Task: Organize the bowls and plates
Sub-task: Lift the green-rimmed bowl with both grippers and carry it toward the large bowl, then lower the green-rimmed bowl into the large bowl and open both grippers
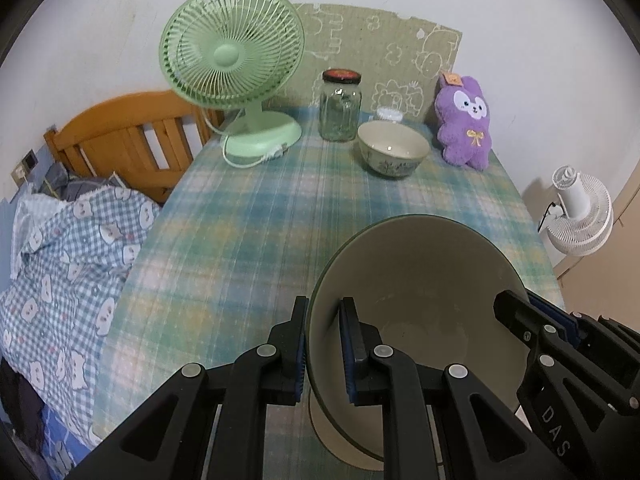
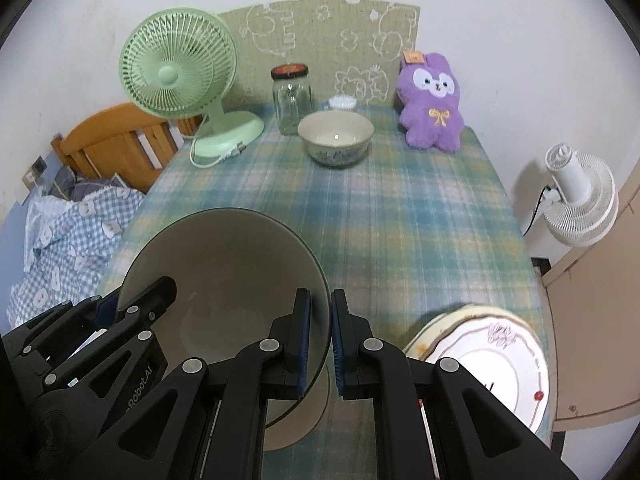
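A plaid-clothed table [image 2: 420,216] beside a bed, with dishes being gathered.

The large grey bowl [image 2: 224,276] is held tilted above the near edge, its rim clamped on opposite sides by the left gripper [image 1: 325,350] and right gripper [image 2: 321,342], probably to steady its weight; the plate [image 2: 496,356] lies just right, the small bowl [image 2: 335,138] far back.

**Colours and patterns on record**

Tablecloth [image 2: 420,220]: plaid in teal, pale yellow and white. Large bowl [image 2: 224,264]: beige inside, thin dark rim. Small bowl [image 2: 335,140]: cream with a blue-grey floral band outside. Plate [image 2: 496,360]: white, brown ring lines, a pale floral motif and a red spot. Desk fan [image 1: 232,56]: mint green. Plush rabbit [image 1: 466,124]: purple, white face, yellow bow. Jar lid [image 1: 342,76]: red and black. Gripper fingers [image 1: 298,344]: black with blue pads.
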{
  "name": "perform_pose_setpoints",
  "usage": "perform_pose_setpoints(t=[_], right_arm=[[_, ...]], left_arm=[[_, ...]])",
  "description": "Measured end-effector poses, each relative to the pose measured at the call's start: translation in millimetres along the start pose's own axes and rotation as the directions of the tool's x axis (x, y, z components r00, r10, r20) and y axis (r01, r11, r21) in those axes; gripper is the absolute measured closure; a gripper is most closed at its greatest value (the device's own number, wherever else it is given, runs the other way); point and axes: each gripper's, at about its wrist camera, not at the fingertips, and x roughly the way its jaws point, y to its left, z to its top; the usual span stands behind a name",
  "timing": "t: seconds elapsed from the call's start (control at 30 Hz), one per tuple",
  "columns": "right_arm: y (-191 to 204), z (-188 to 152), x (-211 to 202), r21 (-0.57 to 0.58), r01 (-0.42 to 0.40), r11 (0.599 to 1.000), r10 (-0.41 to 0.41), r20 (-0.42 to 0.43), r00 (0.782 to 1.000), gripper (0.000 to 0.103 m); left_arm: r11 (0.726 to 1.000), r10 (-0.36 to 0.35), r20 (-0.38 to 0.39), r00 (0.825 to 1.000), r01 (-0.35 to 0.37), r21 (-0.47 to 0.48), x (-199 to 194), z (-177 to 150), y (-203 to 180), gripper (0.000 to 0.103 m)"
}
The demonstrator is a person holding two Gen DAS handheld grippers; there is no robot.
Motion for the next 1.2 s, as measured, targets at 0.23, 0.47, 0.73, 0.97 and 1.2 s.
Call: perform_pose_setpoints(t=[0.23,0.47,0.73,0.97,1.2], right_arm=[[0,-19,13,0.005,0.002,1.0,-0.002,-0.046,0.999,0.09],[-1,-29,21,0.004,0.016,1.0,-0.016,-0.081,0.997,0.09],[-1,-38,31,-0.008,0.026,1.0,-0.027,-0.12,0.992,0.09],[-3,-43,38,0.008,0.011,1.0,-0.009,-0.143,0.99,0.09],[-5,-46,44,0.03,-0.014,0.999,0.018,-0.162,0.987,0.09]], left_arm=[[1.0,-0.002,-0.043,0.999,0.002,-0.005,12,-18,2,0.091],[1.0,-0.02,-0.086,0.996,0.018,-0.022,22,-31,2,0.091],[0.999,-0.025,-0.112,0.993,0.021,-0.031,30,-41,3,0.091],[1.0,-0.004,-0.104,0.995,0.004,-0.002,32,-44,2,0.091],[0.999,0.027,-0.094,0.995,-0.024,0.035,33,-46,1,0.091]])
